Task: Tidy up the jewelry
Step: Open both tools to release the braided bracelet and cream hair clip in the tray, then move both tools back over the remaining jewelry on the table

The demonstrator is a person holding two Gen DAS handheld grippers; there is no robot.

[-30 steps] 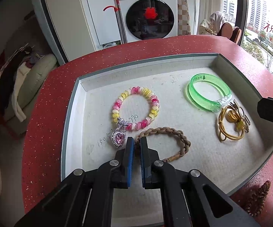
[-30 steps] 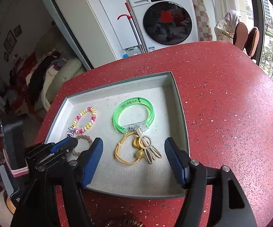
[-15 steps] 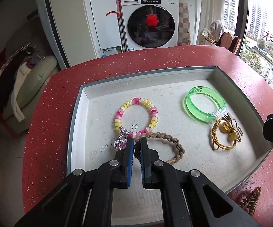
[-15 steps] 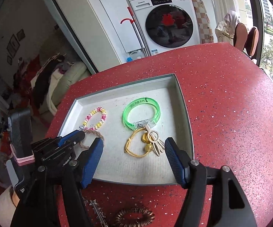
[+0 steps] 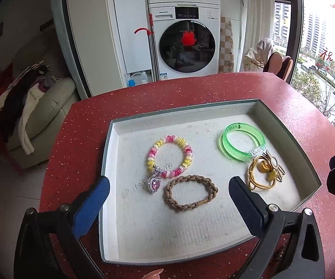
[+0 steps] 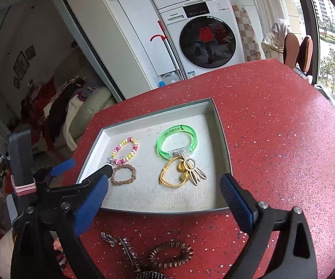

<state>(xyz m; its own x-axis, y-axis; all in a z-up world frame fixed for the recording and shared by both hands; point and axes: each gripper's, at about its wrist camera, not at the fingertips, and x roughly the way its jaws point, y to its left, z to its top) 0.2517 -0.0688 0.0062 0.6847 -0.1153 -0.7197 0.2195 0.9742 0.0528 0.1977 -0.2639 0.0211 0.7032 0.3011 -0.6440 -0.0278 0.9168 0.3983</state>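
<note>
Left claw [image 5: 167, 193] and right claw [image 6: 164, 190] both opening, empty, above the tray [image 5: 111, 139] near edge

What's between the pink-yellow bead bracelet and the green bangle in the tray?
Nothing: only bare tray floor separates the bead bracelet from the green bangle, clearest in the left wrist view.

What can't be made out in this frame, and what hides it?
- Hair clip, right wrist view: cut off by the bottom edge.
- Beaded bracelet's heart charm, right wrist view: hidden behind the left gripper; plain in the left wrist view.
- Lettering on the green bangle: too small to read in either view.
- Pink thing, left wrist view: cut off by the bottom edge.
</note>
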